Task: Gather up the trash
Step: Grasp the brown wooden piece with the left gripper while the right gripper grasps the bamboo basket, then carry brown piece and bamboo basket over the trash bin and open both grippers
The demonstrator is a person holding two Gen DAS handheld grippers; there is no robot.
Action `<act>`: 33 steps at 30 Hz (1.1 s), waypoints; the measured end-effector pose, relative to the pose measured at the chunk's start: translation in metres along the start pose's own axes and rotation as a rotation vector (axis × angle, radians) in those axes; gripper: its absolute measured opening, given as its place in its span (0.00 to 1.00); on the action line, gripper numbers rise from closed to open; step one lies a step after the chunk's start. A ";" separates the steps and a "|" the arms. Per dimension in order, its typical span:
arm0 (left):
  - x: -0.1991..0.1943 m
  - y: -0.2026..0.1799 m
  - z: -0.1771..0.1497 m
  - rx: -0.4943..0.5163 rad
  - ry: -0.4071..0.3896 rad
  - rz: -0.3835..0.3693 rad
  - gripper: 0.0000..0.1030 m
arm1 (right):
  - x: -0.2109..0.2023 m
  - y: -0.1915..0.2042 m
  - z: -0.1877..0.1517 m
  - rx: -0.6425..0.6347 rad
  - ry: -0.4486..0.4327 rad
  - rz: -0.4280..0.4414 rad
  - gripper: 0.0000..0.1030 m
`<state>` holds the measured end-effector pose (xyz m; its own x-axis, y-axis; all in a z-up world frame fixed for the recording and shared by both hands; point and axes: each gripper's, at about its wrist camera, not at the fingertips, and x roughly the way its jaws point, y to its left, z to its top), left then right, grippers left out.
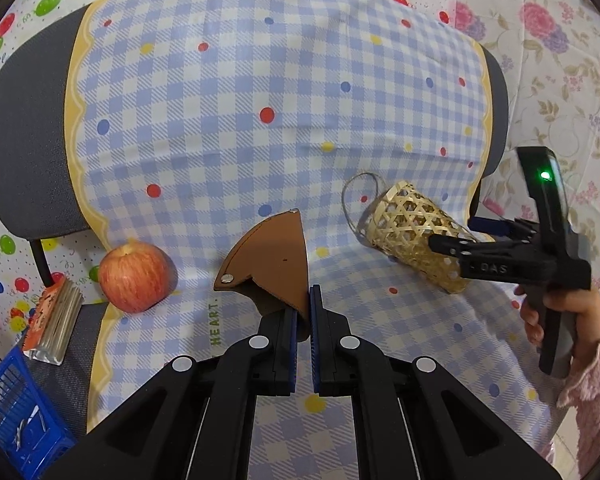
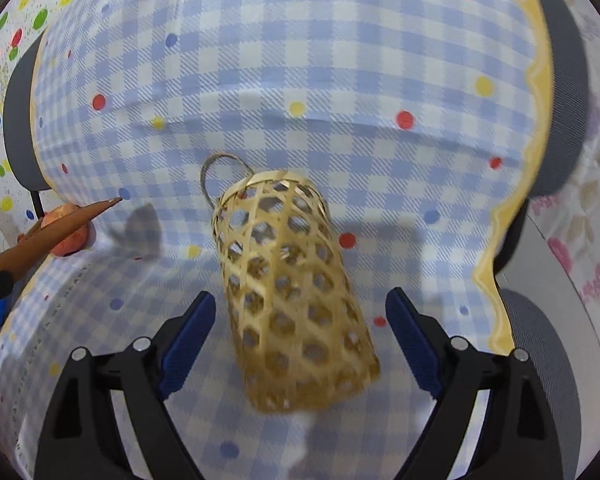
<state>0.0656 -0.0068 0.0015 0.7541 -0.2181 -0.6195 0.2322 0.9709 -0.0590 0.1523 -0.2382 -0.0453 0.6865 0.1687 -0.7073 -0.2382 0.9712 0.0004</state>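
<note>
Stiff brown leather wedge (image 1: 272, 256) pinched in left gripper (image 1: 304, 320); right gripper (image 2: 300, 340) spread around woven bamboo basket (image 2: 288, 280).

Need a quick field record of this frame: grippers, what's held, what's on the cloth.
left gripper: shut on brown leather piece, lifted off the cloth
right gripper: open, straddling woven basket, pads not touching
woven basket: on its side on checked cloth
apple: on cloth, left
blue crate: lower left, off the cloth
</note>
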 end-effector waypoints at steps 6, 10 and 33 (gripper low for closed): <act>0.000 0.001 -0.001 0.003 0.006 0.008 0.06 | 0.017 0.013 0.002 -0.089 0.062 -0.062 0.81; -0.008 0.000 -0.003 0.001 -0.004 0.001 0.05 | -0.001 0.021 -0.008 -0.078 0.051 -0.093 0.72; -0.122 -0.080 -0.086 0.130 -0.082 -0.131 0.06 | -0.214 0.048 -0.143 0.198 -0.120 -0.020 0.72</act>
<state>-0.0976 -0.0493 0.0145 0.7587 -0.3541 -0.5468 0.4049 0.9139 -0.0299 -0.1044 -0.2519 0.0052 0.7694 0.1567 -0.6192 -0.0929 0.9866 0.1343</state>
